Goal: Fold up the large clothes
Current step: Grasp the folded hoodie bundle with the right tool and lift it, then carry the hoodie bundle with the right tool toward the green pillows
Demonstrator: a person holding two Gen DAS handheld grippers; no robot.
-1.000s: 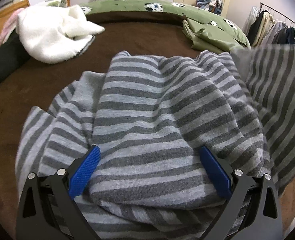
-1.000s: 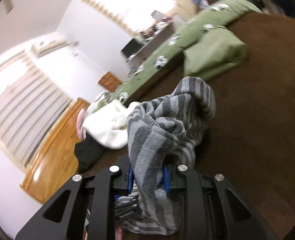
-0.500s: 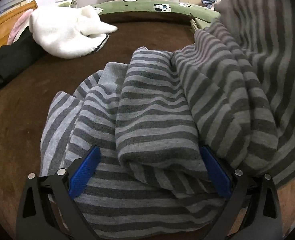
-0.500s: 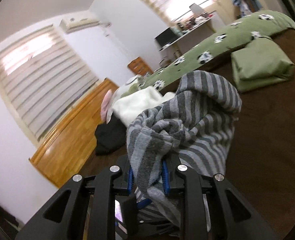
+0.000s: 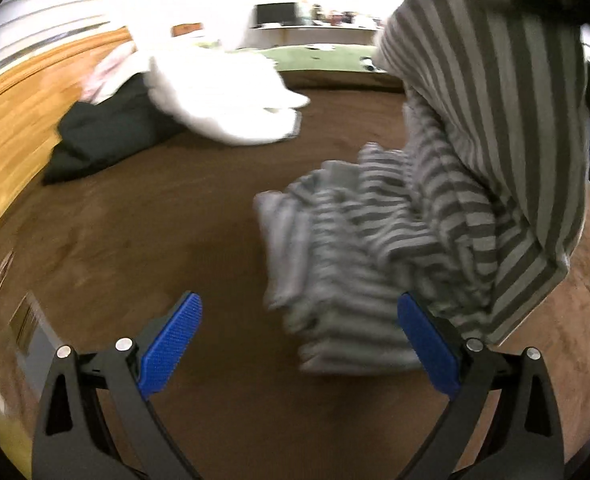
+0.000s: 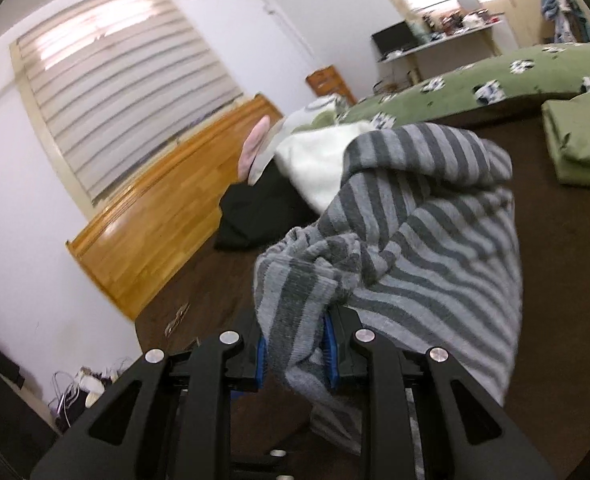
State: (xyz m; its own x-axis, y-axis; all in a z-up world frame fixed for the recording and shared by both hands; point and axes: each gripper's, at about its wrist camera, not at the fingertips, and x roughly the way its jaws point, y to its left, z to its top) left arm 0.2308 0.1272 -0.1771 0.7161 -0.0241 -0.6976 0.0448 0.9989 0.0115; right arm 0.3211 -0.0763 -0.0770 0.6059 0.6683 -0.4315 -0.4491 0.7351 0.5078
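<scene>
A large grey striped garment [image 5: 471,184] hangs from the upper right of the left wrist view down to the brown bed cover [image 5: 175,216], its lower part bunched there. My left gripper [image 5: 299,340] is open and empty, low over the cover, with the bunched cloth by its right finger. My right gripper [image 6: 295,348] is shut on a fold of the striped garment [image 6: 427,240] and holds it lifted above the bed.
A white garment [image 5: 223,92] and a black one [image 5: 103,132] lie at the far left of the bed by the wooden headboard [image 6: 167,216]. A folded green item [image 6: 579,140] lies at the far right. A green patterned quilt [image 6: 495,80] edges the bed.
The right gripper has lifted the striped garment higher and off the left gripper. The left gripper has drawn back and left, and bare brown cover now lies between its fingers.
</scene>
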